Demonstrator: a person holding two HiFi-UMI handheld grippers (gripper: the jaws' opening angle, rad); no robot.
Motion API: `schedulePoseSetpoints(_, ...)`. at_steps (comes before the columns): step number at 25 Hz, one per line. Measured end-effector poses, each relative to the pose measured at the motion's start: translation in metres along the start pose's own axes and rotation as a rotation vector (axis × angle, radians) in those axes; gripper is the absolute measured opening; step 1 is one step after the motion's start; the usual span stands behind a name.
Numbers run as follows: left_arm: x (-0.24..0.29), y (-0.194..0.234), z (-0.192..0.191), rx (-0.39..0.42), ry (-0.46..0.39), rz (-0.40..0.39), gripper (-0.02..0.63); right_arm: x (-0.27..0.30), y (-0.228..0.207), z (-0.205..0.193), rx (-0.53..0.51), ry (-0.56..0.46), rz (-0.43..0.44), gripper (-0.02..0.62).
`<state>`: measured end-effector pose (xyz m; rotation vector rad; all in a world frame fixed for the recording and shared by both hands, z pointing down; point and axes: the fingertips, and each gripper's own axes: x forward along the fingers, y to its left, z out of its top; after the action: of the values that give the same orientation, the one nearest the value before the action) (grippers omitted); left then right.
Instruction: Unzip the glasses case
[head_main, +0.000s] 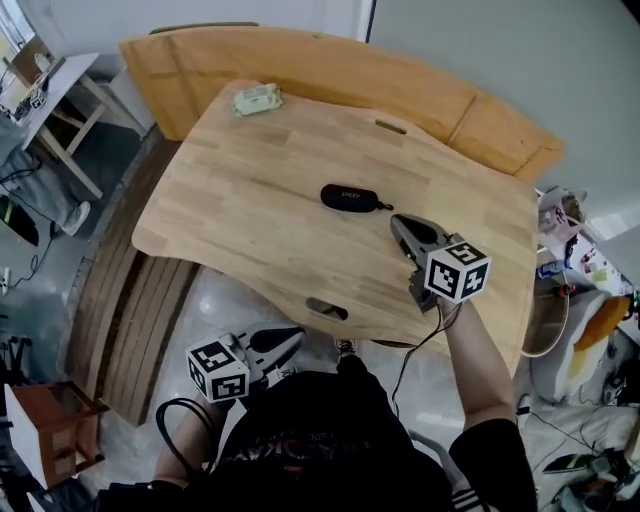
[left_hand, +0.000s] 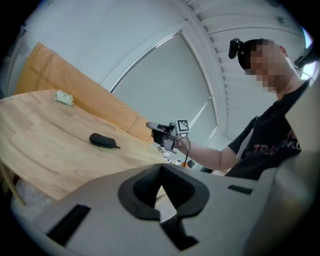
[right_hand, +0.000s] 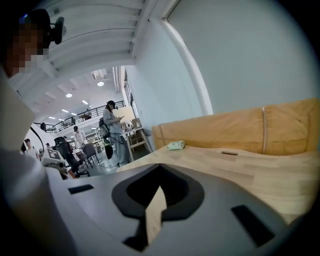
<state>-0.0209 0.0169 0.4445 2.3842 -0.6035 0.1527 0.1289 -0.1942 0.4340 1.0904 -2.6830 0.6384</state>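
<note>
Glasses case (head_main: 352, 197) is lying flat on the wooden table (head_main: 240, 220), roughly mid-table, long axis running left-right in the head view. It's looking closed, with a short pull tab or loop sticking out at its right end (too small to read the zip itself).

Right gripper (head_main: 397, 222) is hovering over the table just beside that right end, tips pointing at the case but not touching it. Its own view is showing the jaws pressed together, only a thin sliver of table wood showing through the seam, nothing clamped. Its marker cube (head_main: 457, 270) is sitting over the near right part of the table. From the left gripper view the same gripper is hanging clear above the table surface, apart from the case.

Left gripper (head_main: 296, 337) is sitting off the table, below the near edge, in front of the person's torso and over the floor. Jaws are fully together there too, nothing between the pads. Its marker cube (head_main: 219, 370) is facing up at the camera.

Other stuff: a small pale green object (head_main: 258, 99) is lying at the far edge of the table, well apart from the case. An orange-toned wooden panel (head_main: 330, 65) is running behind the table. A slot (head_main: 327, 308) is cut near the table's front edge. A few people (right_hand: 113, 131) are standing in the background of the right gripper view.
</note>
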Motion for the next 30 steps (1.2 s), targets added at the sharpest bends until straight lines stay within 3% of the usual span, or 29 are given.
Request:
schedulePoseSetpoints(11,-0.024,-0.017,-0.011,0.043,0.062,-0.097,0.012,-0.053,0.158,-0.058,0.090,-0.070,0.014,0.015)
schedulePoseSetpoints(16,-0.034,-0.020,-0.019,0.064,0.071,-0.112,0.012,-0.055,0.212,-0.094,0.222,-0.083,0.061,0.015)
schedulePoseSetpoints(22,-0.044,-0.024,-0.025,0.105,0.062,-0.106,0.012,-0.056,0.259,-0.117,0.281,-0.078,0.087,0.015)
schedulePoseSetpoints(30,-0.053,-0.024,-0.031,0.080,0.052,-0.103,0.011,-0.057,0.277,-0.119,0.235,-0.072,0.083,0.014)
